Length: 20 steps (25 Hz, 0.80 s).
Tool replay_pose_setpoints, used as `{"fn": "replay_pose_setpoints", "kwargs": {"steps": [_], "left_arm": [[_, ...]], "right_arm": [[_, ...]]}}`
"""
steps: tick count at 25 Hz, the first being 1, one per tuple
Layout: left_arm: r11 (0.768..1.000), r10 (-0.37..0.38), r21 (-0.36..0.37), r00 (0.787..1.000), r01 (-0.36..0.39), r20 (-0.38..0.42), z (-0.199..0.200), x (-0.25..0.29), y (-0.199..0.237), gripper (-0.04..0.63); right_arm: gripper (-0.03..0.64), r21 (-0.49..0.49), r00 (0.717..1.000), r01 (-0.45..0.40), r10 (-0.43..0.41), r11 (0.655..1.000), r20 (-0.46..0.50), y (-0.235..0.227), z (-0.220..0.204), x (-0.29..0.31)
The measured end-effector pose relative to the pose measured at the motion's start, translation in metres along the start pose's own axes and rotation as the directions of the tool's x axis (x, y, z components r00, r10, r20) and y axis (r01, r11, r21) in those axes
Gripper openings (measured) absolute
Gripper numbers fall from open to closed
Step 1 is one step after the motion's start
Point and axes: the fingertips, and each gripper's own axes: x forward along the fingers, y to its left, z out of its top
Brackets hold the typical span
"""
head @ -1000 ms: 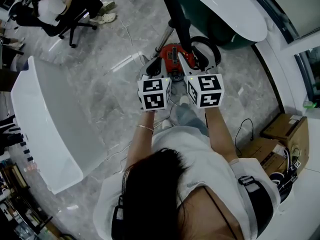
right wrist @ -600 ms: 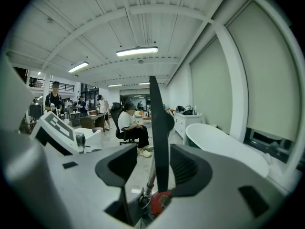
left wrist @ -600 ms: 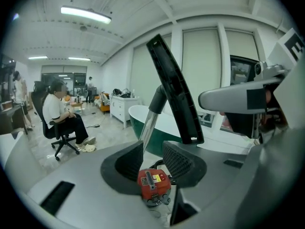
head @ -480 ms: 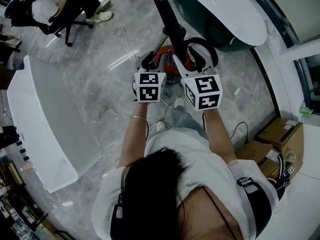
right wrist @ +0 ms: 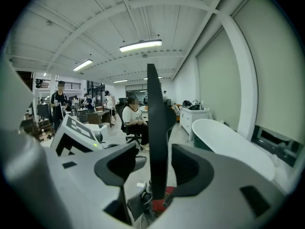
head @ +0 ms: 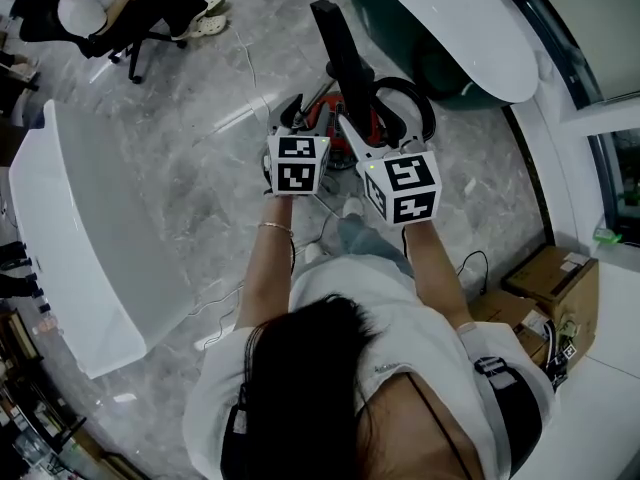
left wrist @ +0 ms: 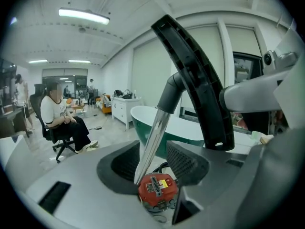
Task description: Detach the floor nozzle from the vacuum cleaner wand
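The floor nozzle (head: 336, 40) stands upended in the air, its long axis near upright, atop the wand (left wrist: 151, 142) that slants up from the red vacuum (head: 345, 118) on the floor. The left gripper (left wrist: 155, 163), jaws just opened halfway, brackets the wand without gripping it. The right gripper (right wrist: 155, 168), just opened wide, straddles the nozzle. This looks like the approach. Next, both should clamp and pull apart along the wand.

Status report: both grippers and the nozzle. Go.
Left gripper jaws just opening, wand between, no grip. Right gripper jaws just opening, floor nozzle between, not gripped. Nozzle still on wand. Red vacuum body below.
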Motion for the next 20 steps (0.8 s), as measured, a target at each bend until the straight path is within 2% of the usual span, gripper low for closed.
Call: {"fn": "replay_pose_setpoints", "kwargs": {"steps": [6,12,18,20], "left_arm": [[1.0,0.013,0.001,1.0,-0.013,-0.014,-0.004,0.004,0.011,0.161],[1.0,0.002,0.015,0.999,-0.001,-0.033,-0.008,0.013,0.009,0.161],[1.0,-0.004,0.004,0.999,0.004,-0.044,-0.013,0.019,0.011,0.161],[1.0,-0.009,0.004,0.999,0.009,-0.047,-0.014,0.021,0.011,0.161]], "right_arm": [[0.236,-0.001,0.999,-0.014,0.014,1.0,-0.036,0.002,-0.007,0.019],[0.236,-0.006,0.998,0.038,-0.038,0.999,-0.058,-0.015,-0.009,0.028],[0.233,-0.026,0.996,0.051,-0.053,0.998,-0.078,-0.016,-0.011,0.038],[0.174,-0.022,0.995,0.068,-0.07,0.997,-0.078,-0.018,-0.011,0.039]]}}
